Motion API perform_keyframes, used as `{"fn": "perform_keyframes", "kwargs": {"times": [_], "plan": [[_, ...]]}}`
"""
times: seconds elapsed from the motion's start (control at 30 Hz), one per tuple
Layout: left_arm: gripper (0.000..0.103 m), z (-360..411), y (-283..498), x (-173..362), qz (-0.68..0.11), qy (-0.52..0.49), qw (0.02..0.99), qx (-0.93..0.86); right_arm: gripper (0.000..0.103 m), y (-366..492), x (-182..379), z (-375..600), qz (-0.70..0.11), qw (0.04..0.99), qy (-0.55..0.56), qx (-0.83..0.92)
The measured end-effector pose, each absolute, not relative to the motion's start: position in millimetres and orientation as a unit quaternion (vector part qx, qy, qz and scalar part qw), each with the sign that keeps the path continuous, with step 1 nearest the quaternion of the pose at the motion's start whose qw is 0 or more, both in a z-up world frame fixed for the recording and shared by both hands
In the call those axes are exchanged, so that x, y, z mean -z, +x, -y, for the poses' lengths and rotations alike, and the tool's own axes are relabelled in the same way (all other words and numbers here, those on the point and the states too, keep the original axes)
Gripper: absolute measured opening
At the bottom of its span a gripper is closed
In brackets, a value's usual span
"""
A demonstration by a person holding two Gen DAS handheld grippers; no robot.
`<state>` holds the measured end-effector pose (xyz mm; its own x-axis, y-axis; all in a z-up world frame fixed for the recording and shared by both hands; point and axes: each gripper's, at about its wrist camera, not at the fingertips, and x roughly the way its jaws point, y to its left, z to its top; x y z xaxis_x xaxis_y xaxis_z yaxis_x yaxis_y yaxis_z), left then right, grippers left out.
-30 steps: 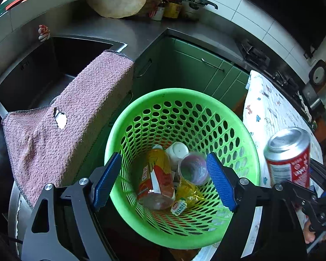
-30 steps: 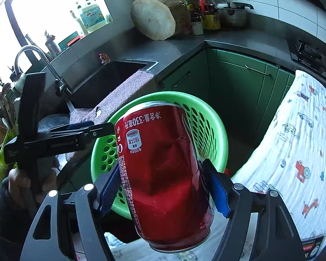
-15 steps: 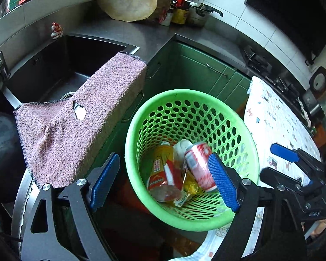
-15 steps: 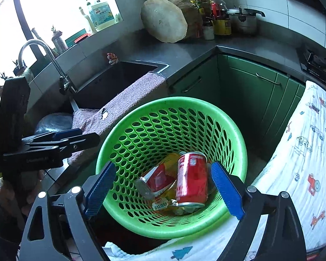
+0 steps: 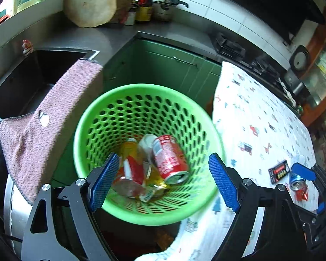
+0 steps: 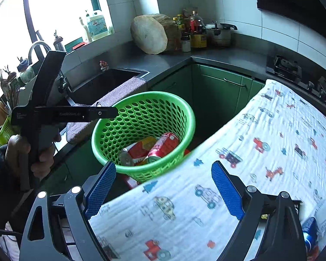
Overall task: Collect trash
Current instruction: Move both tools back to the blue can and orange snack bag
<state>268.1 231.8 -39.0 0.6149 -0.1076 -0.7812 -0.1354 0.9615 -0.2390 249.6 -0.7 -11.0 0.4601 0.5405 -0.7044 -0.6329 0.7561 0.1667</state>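
a green perforated basket [image 5: 110, 117] stands beside the edge of a table covered by a white cloth [image 6: 260, 152] printed with small tractors and cars, and the trash lies at its bottom: a red drink can [image 5: 169, 161] on its side, touching a yellow-and-red labelled bottle [image 5: 130, 167], a white cup [image 5: 147, 140] behind them and some yellow wrapping underneath. the can carries white lettering, too blurred to read. the left gripper [image 5: 160, 182] hangs over the basket with its blue-padded jaws spread wide and nothing between them; the basket's near rim sits between the fingers in that view. the right gripper [image 6: 163, 190] is over the near edge of the cloth, jaws likewise wide apart and empty. on the cloth, near the right gripper as the left camera sees it, lie a small blue-and-red crushed can [image 5: 298, 188] and a black packet [image 5: 279, 171] with red and yellow print that cannot be made out. a pink towel [image 5: 47, 117] drapes over the front of a dark sink [image 6: 106, 82], close to the basket's far side. green cabinets [image 6: 217, 95] run behind. on the counter stand a thick round chopping block [image 6: 151, 34], sauce bottles [image 6: 191, 30] and a steel pot [image 6: 219, 33]; a big detergent jug [image 6: 96, 25] sits on the window ledge, its label unreadable. the left gripper's black body, seen from the right camera, bears small pale lettering that is too faint to read with confidence.
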Motion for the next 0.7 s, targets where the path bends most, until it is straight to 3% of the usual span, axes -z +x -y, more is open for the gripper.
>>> {"fn": "perform_keyframes", "kwargs": {"times": [0.43,0.7], "plan": [[0.086,-128,271,27,-0.442,-0.103,0.889,0.063,0.087,203,29,166,-0.417,0.876,-0.062,-0.235],[0.086,-76,271,26,-0.448,-0.091,0.884,0.093,0.087,196,44,268,-0.442,0.884,0.022,-0.153]]}}
